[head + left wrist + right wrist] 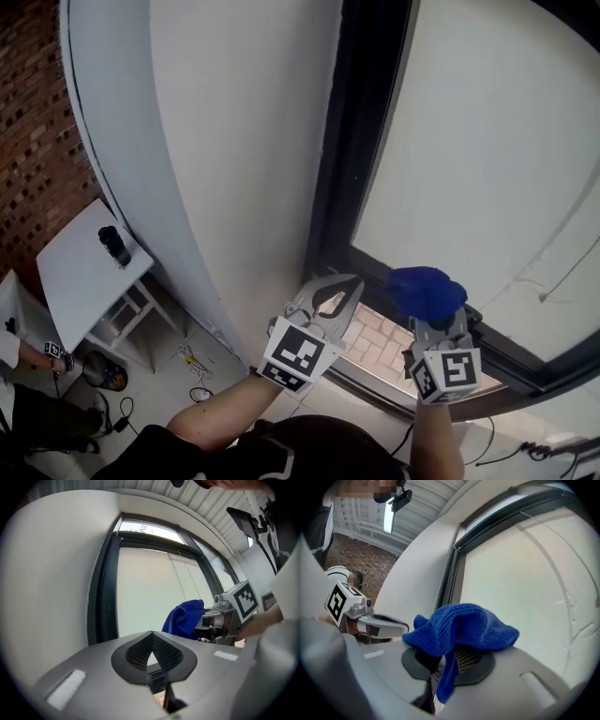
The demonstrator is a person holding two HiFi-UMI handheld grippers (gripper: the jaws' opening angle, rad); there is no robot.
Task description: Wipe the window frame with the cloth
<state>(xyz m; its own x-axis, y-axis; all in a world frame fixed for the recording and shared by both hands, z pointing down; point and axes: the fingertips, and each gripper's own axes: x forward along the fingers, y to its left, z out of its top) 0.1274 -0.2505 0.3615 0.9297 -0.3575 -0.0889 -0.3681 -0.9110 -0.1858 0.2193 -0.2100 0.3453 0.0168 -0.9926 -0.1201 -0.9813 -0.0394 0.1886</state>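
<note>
Wiping does not look started yet. The right gripper (434, 317) pinches the blue cloth (427, 291) tight, close to the bottom corner of the dark window frame (349, 150). The left gripper (351, 280) is squeezed closed with nothing in it. The whole frame still needs a wipe.

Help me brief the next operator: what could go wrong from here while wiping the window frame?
The right gripper pinches only a narrow fold of the blue knitted cloth. Most of it bunches loosely above the jaws, so dragging along the dark window frame may pull it free.
The shut, empty left gripper sits close beside the right one, so a sideways wipe could knock them together.
</note>
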